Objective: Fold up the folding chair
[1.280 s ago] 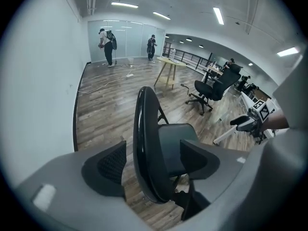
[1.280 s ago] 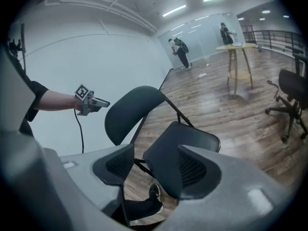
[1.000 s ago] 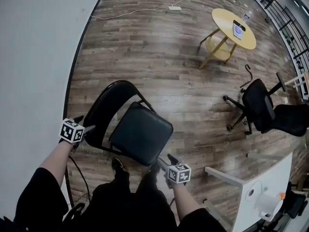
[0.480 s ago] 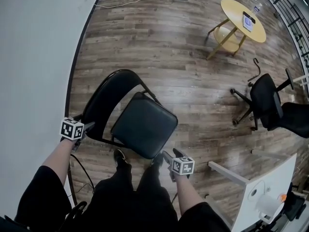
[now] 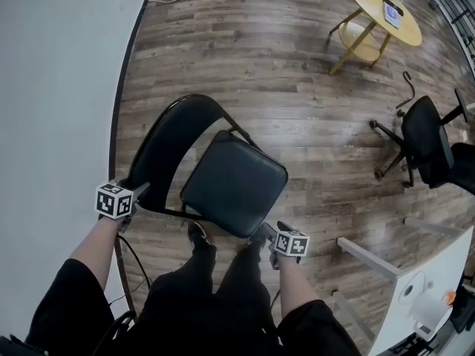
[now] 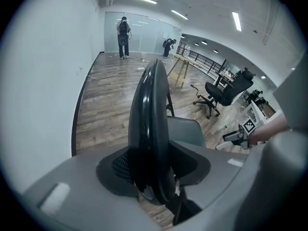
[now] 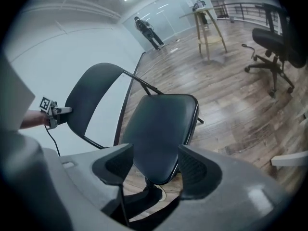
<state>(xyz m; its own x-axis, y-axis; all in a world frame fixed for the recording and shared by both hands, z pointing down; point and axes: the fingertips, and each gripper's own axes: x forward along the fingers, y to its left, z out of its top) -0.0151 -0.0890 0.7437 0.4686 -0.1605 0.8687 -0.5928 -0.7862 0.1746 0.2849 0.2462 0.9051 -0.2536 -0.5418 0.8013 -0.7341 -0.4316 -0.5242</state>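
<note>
A black folding chair stands unfolded on the wood floor, its padded seat (image 5: pixel 234 184) level and its curved backrest (image 5: pixel 171 143) toward the wall. My left gripper (image 5: pixel 139 190) is at the backrest's near side edge. In the left gripper view the backrest (image 6: pixel 151 119) fills the gap of the closing left gripper (image 6: pixel 153 167), and both pads touch it. My right gripper (image 5: pixel 269 232) hovers open at the seat's front corner. In the right gripper view the seat (image 7: pixel 161 129) lies just beyond the right gripper (image 7: pixel 155 165), touching neither pad.
A white wall (image 5: pixel 52 87) runs along the left, close behind the chair. A round yellow table (image 5: pixel 382 10) and a black office chair (image 5: pixel 427 139) stand to the right, and a white desk (image 5: pixel 430 288) is at the lower right. A person's legs and shoes (image 5: pixel 197 236) are below the seat.
My right gripper has sunk closer to the seat's front corner. My left gripper has settled onto the backrest's edge. The chair itself stays unfolded.
</note>
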